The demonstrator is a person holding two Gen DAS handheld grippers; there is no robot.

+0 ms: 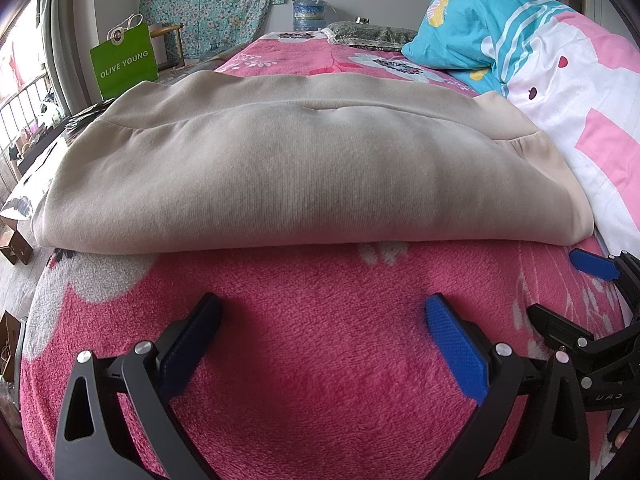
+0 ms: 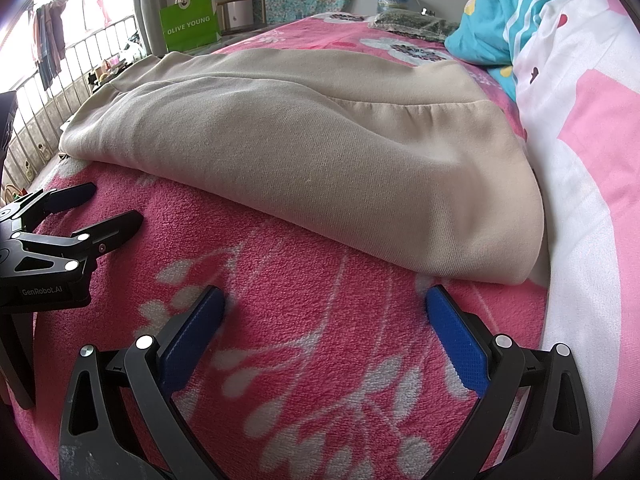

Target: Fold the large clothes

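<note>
The left gripper [image 1: 324,312] hovers low over the pink blanket [image 1: 320,360], its blue-padded fingers spread wide with nothing between them. The right gripper [image 2: 324,306] sits the same way, jaws parted and empty, just to the right of the left one; each shows at the edge of the other's view.

Just ahead of both grippers lies the beige garment [image 1: 280,172], folded into a thick, layered bundle on the blanket. Its long axis runs left to right across the bed, with the rounded folded edge facing the grippers and a seamed band along the far side. Its right end rests against the pink and white quilt [image 2: 580,200]. What kind of garment it is cannot be told from the fold, and its left end bends away near the bed edge.

Beyond it are a teal pillow [image 1: 472,32], a dark patterned cloth [image 1: 368,34], a water jug [image 1: 310,12] partly hidden behind the bed, and a green shopping bag [image 1: 124,66] on the left. A floral curtain [image 1: 212,0] is cut off at the top.
</note>
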